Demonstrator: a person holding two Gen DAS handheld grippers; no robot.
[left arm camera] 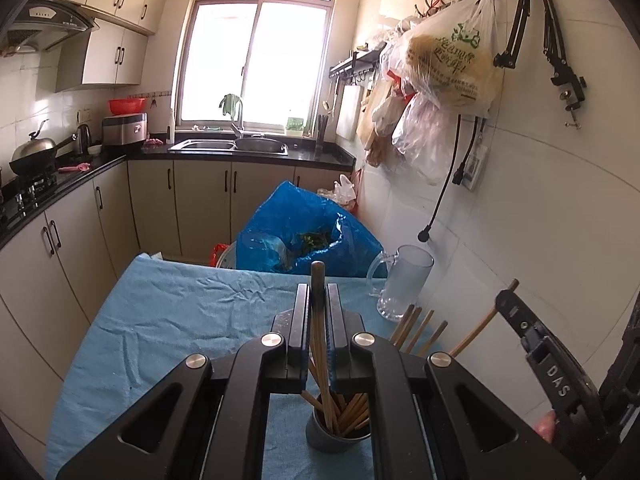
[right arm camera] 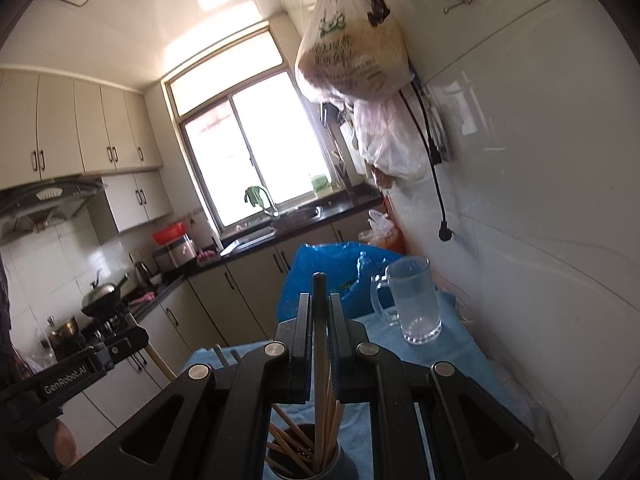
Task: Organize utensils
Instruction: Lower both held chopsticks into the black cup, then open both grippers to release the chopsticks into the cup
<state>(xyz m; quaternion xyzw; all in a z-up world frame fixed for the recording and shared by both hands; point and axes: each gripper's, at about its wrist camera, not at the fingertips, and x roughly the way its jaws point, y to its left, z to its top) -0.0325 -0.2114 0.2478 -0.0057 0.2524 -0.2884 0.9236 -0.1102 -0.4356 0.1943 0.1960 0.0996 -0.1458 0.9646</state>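
Left wrist: left gripper [left arm camera: 318,292] clamps one chopstick [left arm camera: 318,320] — lower end over the holder [left arm camera: 338,436] just below, which already carries many. Right wrist: right gripper [right arm camera: 319,304] likewise clamps a chopstick [right arm camera: 319,344] above that holder [right arm camera: 308,460]. Both inserts pending — glass mug [right arm camera: 414,300] ahead-right, empty.

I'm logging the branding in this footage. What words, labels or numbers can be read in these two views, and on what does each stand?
"DAS": white letters on the right gripper, seen in the left wrist view.
"GenRobot.AI": white letters on the left gripper, seen in the right wrist view.
Green and red print on the hanging plastic bag: too blurred to read.
Card on the wall: too small to read.
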